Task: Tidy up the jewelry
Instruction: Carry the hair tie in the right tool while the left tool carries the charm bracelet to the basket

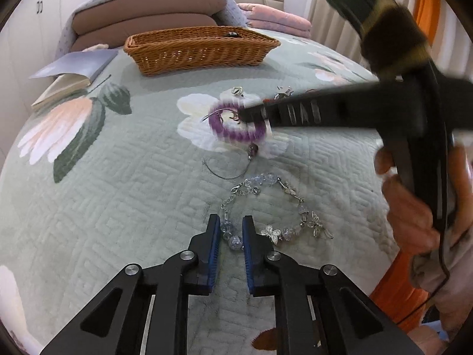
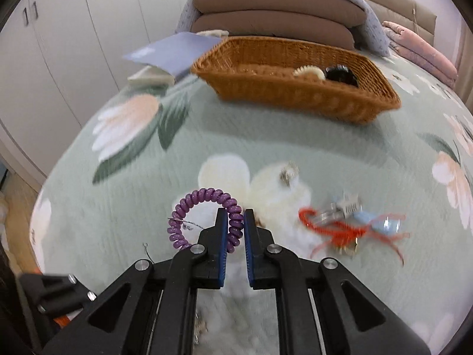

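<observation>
My right gripper (image 2: 236,217) is shut on a purple spiral coil bracelet (image 2: 189,201) and holds it just above the bed; it also shows blurred in the left wrist view (image 1: 224,131), with the right gripper (image 1: 246,112) reaching in from the right. My left gripper (image 1: 231,224) is shut on a clear bead and butterfly charm bracelet (image 1: 273,232) lying on the quilt. A wicker basket (image 2: 340,105) stands at the back with a cream coil (image 2: 309,72) and a black item (image 2: 340,75) inside.
A red cord with metal and blue pieces (image 2: 343,222) lies right of the right gripper. A small silver charm (image 2: 288,174) and a thin wire necklace with a pendant (image 1: 233,167) lie on the quilt. An open book (image 1: 69,72) sits left of the basket (image 1: 204,47). Pillows (image 1: 147,14) are behind.
</observation>
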### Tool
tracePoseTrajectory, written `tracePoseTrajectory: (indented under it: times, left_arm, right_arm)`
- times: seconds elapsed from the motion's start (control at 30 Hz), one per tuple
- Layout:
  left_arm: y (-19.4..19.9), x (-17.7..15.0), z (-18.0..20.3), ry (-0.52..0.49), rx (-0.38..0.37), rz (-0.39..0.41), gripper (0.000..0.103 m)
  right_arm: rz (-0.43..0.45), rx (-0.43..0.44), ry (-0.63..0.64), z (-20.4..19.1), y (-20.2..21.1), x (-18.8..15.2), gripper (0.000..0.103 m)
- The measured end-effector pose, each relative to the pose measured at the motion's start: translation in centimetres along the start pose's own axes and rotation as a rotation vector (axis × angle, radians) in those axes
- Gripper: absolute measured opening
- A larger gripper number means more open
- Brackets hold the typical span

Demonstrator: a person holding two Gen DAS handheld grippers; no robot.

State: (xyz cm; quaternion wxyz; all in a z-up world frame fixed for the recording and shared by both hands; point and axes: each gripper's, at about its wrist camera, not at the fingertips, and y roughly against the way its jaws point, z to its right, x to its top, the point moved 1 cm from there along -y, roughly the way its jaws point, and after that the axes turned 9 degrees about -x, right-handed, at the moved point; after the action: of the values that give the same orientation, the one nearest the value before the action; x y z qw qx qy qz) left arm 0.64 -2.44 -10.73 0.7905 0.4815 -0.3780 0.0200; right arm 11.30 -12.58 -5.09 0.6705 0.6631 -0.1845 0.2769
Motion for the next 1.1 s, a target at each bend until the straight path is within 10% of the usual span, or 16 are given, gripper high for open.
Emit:
tracePoseTrajectory:
  times: [0.3, 0.5, 1.1]
  left_arm:
    - [0.2, 0.0, -0.6, 0.030, -0.035, 0.015, 0.014]
    - [0.3, 0.1, -1.0, 0.041, -0.055, 0.024, 0.011]
    - [0.5, 0.9, -0.9, 0.077, -0.089, 0.027, 0.009]
  right_arm:
    - [-0.032, -0.025, 0.179, -4.0, -0.4, 0.8, 0.012]
    - [0.076, 0.126, 0.078, -2.5, 2.9, 1.8, 0.012]
    - [0.038, 0.170, -0.119, 4.2, 3.3, -1.4, 0.012]
